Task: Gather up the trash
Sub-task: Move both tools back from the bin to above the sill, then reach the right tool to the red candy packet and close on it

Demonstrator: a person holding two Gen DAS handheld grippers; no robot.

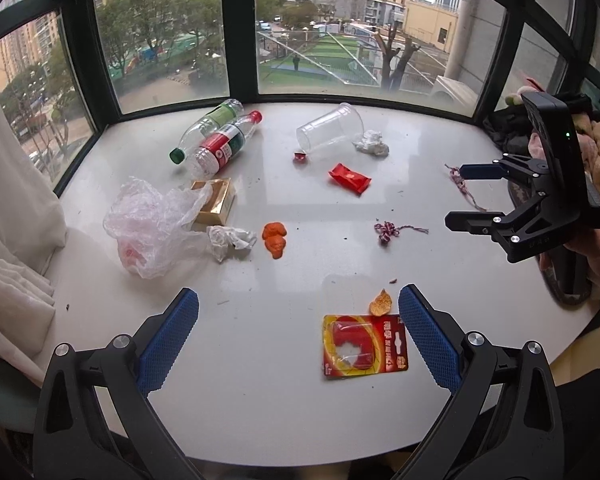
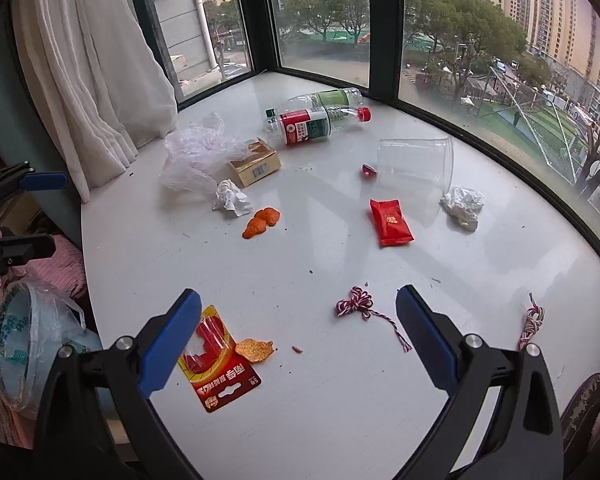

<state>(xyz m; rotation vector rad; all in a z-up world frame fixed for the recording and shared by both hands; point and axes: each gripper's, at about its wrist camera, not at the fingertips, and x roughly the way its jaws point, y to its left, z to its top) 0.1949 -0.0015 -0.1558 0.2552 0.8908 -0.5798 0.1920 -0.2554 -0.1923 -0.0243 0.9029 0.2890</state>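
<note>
Lay flat near the front edge of the white tabletop (image 1: 260,400): a red and yellow torn blister-pack card (image 1: 365,346), beside an orange chip fragment (image 1: 381,303). Probably light, stiff and slippery, best pinched at a card edge. Hovered above, both spread and empty: left tool (image 1: 299,336), right tool (image 2: 299,338).

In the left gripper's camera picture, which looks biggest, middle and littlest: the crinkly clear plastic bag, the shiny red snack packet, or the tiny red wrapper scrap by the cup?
1. Crinkly clear plastic bag, clearly largest.
2. Shiny red snack packet.
3. Tiny red wrapper scrap, smallest.
The bag lies somewhat nearer the camera, but the gap is too wide for that to matter.
</note>
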